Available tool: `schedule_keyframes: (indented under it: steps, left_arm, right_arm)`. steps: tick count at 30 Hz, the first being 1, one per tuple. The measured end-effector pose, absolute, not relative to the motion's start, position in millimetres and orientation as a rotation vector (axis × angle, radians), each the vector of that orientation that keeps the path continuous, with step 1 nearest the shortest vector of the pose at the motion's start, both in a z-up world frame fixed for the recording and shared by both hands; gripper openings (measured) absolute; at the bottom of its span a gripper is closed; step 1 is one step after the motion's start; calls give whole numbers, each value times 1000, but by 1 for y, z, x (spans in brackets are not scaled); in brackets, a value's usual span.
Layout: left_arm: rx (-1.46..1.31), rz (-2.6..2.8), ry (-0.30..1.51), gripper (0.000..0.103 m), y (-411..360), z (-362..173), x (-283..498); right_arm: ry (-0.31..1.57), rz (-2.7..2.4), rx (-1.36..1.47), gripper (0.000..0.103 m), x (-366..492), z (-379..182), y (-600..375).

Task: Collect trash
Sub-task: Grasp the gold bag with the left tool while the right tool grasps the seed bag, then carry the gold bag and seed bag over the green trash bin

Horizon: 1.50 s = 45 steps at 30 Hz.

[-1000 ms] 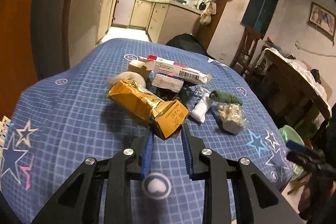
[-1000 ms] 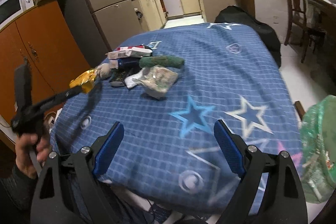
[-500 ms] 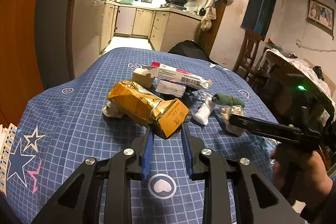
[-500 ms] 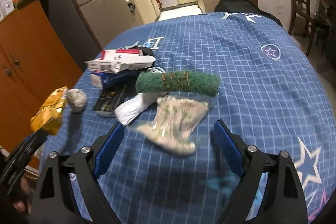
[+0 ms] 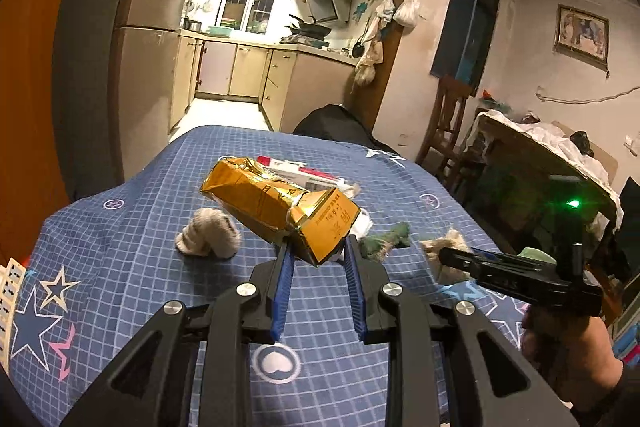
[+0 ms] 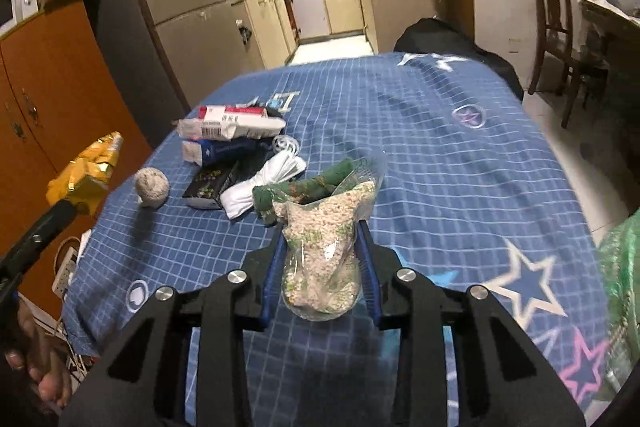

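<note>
A: Item one, the largest: the worktop (image 6: 460, 147), under its blue checked cloth with stars. What do we log on it?

B: A loose heap near the middle: a white-and-red carton (image 6: 232, 121), a dark blue pack (image 6: 218, 150) beneath it, a black flat packet (image 6: 210, 183), a white folded cloth (image 6: 264, 183), a green roll (image 6: 304, 189) and a grey crumpled ball (image 6: 151, 186) lying apart to the left.

A: Item two, the green bag (image 6: 620, 275) at the right edge of the right wrist view. We judge it the likely place for the trash, though only a part of it shows.

B: Item three, the gold foil packet (image 5: 280, 205). Our left hand-held gripper (image 5: 318, 259) is closed on its near end and holds it clear above the cloth.

A: Item four, the clear bag of pale granules (image 6: 324, 247). Change to record: half a second ago the right hand-held gripper (image 6: 322, 259) stood wide open with the bag lying loose ahead of it; now its blue pads pinch the bag's sides, narrowed to the bag's width.

B: Is the bag off the worktop?

A: We cannot tell; its bottom sits low between the fingers, against the cloth or just above it. Its top touches the green roll.

B: Meaning for the task, as we judge it: two pieces are now in hand at once, both ready to go to the bag. The rest of the heap is not yet collected.
</note>
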<state>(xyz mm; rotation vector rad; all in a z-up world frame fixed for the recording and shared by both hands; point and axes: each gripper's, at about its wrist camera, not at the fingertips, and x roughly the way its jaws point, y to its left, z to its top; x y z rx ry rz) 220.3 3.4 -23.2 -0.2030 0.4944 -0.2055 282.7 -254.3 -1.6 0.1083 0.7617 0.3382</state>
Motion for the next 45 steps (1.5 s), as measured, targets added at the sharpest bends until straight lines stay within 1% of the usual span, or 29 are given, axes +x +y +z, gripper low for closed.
schedule_keyframes:
  steps: [10, 19, 32, 41, 45]
  left_arm:
    - [-180, -248, 475, 26, -28, -7, 219]
    - [-135, -375, 457, 26, -86, 11, 223]
    - [-37, -594, 409, 26, -206, 38, 218]
    - [13, -767, 400, 26, -308, 53, 214]
    - [34, -839, 417, 26, -356, 51, 214]
  right_arm:
    - [664, 296, 67, 32, 259, 32, -277]
    - [582, 211, 71, 32, 235, 68, -318]
    - [518, 47, 91, 32, 208, 106, -411]
    - [540, -87, 135, 32, 193, 112, -491]
    - [561, -135, 164, 32, 188, 110, -525]
